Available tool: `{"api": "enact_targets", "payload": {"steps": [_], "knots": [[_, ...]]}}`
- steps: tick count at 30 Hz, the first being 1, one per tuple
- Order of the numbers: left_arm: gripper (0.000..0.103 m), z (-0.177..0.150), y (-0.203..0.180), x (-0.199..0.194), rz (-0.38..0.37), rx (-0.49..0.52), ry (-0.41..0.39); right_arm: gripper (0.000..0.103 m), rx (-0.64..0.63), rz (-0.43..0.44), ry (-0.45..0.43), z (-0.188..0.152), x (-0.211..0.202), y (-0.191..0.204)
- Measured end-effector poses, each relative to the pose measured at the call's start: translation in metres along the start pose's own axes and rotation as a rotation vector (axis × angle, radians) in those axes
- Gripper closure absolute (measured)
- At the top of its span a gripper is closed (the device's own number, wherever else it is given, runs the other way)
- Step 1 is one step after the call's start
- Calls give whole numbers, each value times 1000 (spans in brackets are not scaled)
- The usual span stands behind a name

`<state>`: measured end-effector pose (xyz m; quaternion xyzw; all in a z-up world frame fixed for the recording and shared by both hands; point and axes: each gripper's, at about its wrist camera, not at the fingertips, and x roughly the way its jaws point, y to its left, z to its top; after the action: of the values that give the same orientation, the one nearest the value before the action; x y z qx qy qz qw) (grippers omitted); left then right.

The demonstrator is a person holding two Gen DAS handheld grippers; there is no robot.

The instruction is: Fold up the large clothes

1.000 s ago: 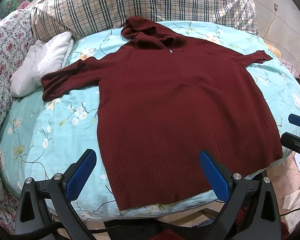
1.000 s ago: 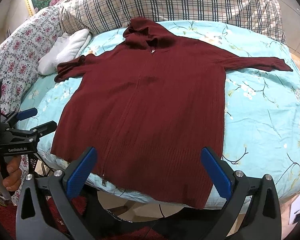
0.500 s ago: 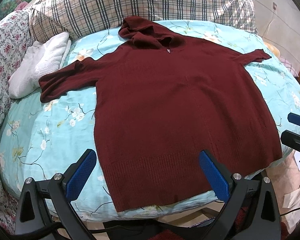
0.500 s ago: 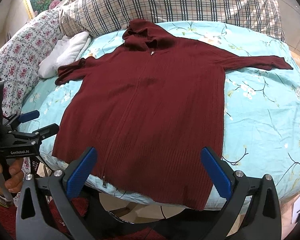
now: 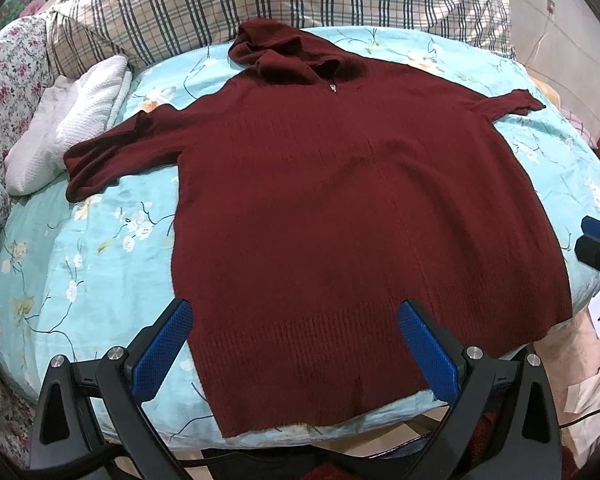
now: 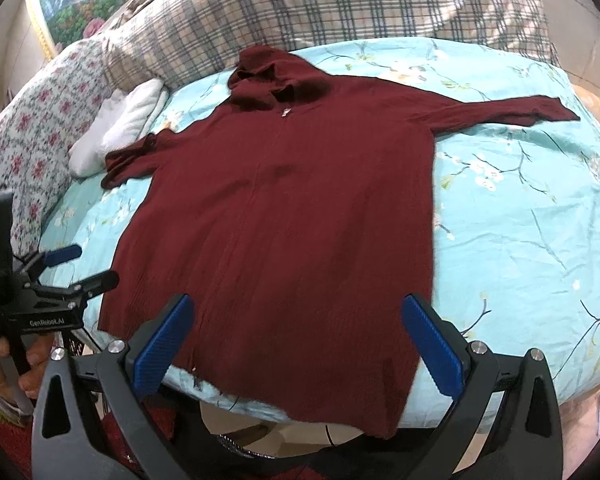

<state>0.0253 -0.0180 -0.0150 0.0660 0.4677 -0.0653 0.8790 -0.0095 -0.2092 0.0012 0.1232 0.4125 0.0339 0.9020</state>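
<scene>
The maroon hooded sweater (image 5: 340, 208) lies flat, sleeves spread, on the floral bedsheet (image 5: 80, 272), hem at the near bed edge, bare sheet either side, while left gripper (image 5: 300, 344) and right gripper (image 6: 306, 344) hover spread wide, empty.

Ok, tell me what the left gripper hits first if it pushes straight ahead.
Most likely the ribbed hem of the maroon hooded sweater, which lies directly between the open left gripper fingers; depth is unclear.
</scene>
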Motion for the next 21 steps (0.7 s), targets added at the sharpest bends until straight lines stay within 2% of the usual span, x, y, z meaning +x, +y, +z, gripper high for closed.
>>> {"api": "enact_targets", "payload": {"steps": [7, 12, 16, 19, 21], "knots": [[0, 7, -3, 11, -17, -4, 13, 0, 58, -6, 16, 8, 5, -24], [1, 17, -1, 20, -15, -1, 9, 0, 98, -6, -7, 16, 7, -45], [1, 32, 4, 27, -2, -19, -5, 16, 177, -39, -55, 40, 5, -92], [1, 44, 7, 34, 26, -25, -4, 28, 277, -68, -89, 68, 4, -148], [1, 50, 9, 40, 29, -29, 8, 33, 344, -133, -106, 91, 7, -190]]}}
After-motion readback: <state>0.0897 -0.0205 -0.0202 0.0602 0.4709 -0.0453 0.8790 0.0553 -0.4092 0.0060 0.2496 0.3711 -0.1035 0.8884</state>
